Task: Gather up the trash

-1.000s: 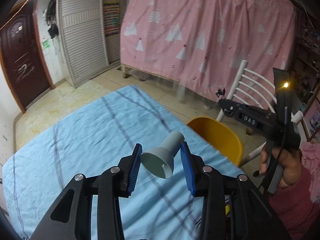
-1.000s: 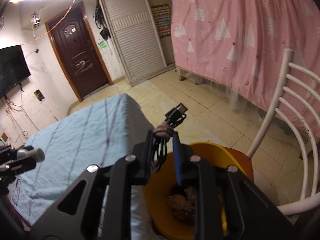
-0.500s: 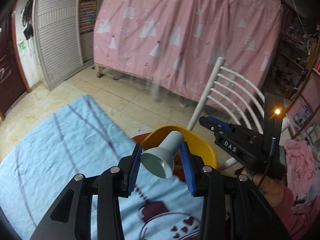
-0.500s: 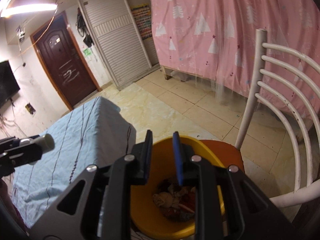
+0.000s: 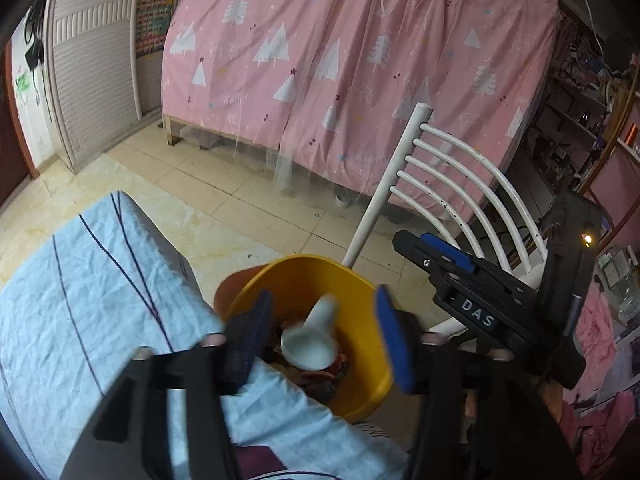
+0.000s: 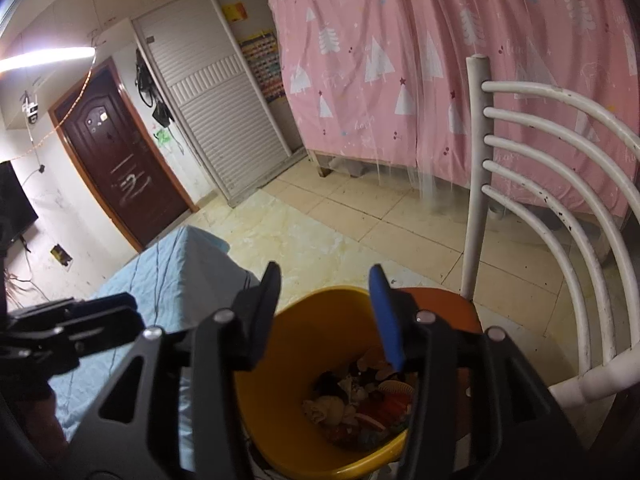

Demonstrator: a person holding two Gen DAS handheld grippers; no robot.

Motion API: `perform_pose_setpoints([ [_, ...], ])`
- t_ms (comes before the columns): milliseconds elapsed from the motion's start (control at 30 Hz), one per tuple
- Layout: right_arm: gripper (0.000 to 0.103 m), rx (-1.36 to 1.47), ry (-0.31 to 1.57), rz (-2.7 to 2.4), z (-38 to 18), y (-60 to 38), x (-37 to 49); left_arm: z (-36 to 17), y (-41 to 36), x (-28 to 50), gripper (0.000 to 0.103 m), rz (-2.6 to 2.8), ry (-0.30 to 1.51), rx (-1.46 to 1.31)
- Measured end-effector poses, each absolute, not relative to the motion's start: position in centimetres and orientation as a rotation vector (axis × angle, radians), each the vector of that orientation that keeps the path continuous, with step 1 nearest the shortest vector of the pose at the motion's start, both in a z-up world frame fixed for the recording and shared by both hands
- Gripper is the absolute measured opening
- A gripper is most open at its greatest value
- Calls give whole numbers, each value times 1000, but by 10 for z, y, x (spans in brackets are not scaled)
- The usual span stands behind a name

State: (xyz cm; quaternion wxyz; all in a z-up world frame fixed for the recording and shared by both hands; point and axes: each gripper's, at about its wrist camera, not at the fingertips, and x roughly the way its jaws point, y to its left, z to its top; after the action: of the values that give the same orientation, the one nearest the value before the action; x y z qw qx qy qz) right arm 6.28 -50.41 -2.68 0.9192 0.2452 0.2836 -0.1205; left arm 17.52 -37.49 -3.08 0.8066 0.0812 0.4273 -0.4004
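The left gripper (image 5: pixel 320 340) has just been opening, its fingers now spread clear of the white funnel-shaped piece (image 5: pixel 310 340) dropping into the yellow bin (image 5: pixel 360 292). That piece lies with its wide mouth toward the camera, its long axis running away up the bin. The right gripper (image 6: pixel 326 312), also just opened and empty, hovers over the bin; both should hold above the rim until the piece settles.

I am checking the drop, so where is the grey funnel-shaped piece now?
In the left wrist view the grey funnel-shaped piece is between the open left gripper's pads, touching neither, over the trash inside the yellow bin.
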Motion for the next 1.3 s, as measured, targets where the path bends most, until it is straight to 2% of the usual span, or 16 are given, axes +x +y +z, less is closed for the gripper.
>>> perform_pose_setpoints([
  [67,45,508,579,-247,-26,-505,62,-32,-374,177,64,-849,918,169],
  [233,46,504,568,-235,-23,-502,61,-27,-369,172,64,-832,888,196],
  [367,58,486,562,-217,-17,-493,65,-17,-357,166,64,-825,861,198],
  [533,60,457,557,-189,-6,-476,72,-7,-335,159,64,-800,831,186],
  [600,63,445,551,-178,-1,-469,75,-3,-322,158,65,-778,815,177],
  [1000,64,335,526,-73,24,-403,96,14,-239,161,67,-604,720,109],
  [1067,65,316,523,-48,26,-391,101,15,-223,161,70,-571,698,101],
  [1100,67,306,520,-35,28,-384,103,15,-216,162,74,-556,691,94],
  [1167,75,291,513,-9,30,-371,105,15,-201,163,75,-522,684,77],
  [1300,76,261,512,49,35,-346,114,13,-167,165,76,-435,678,53],
])
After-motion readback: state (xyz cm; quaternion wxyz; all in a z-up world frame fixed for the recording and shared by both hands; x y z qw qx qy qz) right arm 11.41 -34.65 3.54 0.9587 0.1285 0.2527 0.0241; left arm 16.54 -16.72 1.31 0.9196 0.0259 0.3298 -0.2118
